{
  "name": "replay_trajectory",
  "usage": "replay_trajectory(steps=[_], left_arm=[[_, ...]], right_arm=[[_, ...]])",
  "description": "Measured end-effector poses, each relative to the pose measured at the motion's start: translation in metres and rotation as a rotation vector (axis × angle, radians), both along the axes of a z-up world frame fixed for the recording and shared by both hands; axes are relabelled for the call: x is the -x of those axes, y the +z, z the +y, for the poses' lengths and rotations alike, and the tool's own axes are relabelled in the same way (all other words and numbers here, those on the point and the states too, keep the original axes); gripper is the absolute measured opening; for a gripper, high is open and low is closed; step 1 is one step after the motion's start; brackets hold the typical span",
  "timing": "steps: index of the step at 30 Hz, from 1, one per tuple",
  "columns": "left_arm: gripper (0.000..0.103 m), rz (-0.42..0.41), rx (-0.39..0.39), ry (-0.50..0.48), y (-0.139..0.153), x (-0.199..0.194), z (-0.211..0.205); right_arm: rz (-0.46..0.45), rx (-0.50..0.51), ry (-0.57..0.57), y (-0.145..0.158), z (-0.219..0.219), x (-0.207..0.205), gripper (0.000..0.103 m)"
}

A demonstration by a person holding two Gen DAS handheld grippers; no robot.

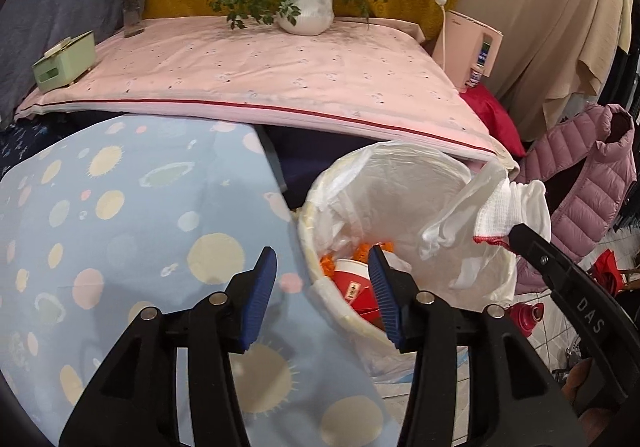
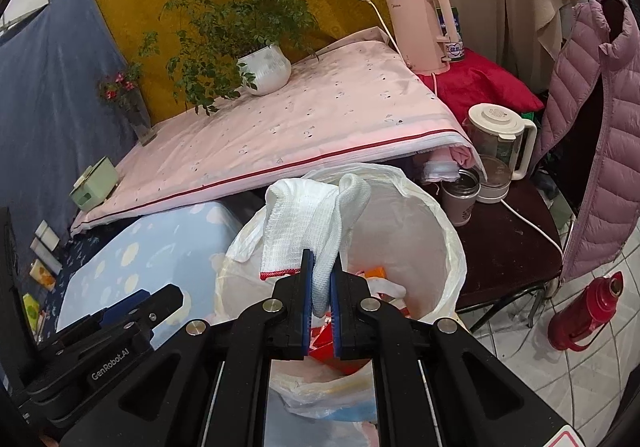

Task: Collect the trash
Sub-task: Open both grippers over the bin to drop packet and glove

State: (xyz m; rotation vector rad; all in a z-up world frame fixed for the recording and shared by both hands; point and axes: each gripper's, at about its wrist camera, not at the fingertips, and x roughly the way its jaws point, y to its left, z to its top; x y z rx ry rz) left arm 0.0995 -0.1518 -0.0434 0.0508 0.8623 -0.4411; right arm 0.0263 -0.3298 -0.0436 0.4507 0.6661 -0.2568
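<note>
A round trash bin (image 1: 320, 207) lined with a white plastic bag stands beside the low tables; it also shows in the right wrist view (image 2: 452, 247). Inside lie a red cup (image 1: 352, 283) and orange scraps. My right gripper (image 2: 322, 271) is shut on a white cloth glove with a red cuff (image 2: 312, 207) and holds it above the bin's opening; the glove also shows in the left wrist view (image 1: 492, 211). My left gripper (image 1: 322, 259) is open and empty, over the bin's near rim.
A blue dotted cloth (image 1: 120, 227) covers the surface left of the bin. A pink-covered table (image 1: 260, 67) holds a potted plant (image 1: 308, 7), a vase and a green box (image 1: 64, 59). A kettle (image 2: 500, 147), a red thermos (image 2: 584, 311) and a purple jacket (image 2: 600, 127) are at right.
</note>
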Motion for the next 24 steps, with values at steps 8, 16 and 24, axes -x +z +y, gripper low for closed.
replay_trajectory(steps=[8,16,24], left_arm=[[0.057,-0.019,-0.046,0.052,-0.003,0.001,0.022],[0.063,-0.03,-0.067,0.087,-0.003,0.005,0.037],[0.065,-0.039,-0.078,0.102,-0.003,0.013,0.046]], right_arm=[[0.012,0.018,0.039,0.001,0.015,-0.021,0.013],[0.022,0.046,0.068,0.004,0.028,-0.028,0.024],[0.039,0.111,0.09,0.012,0.041,-0.02,0.042]])
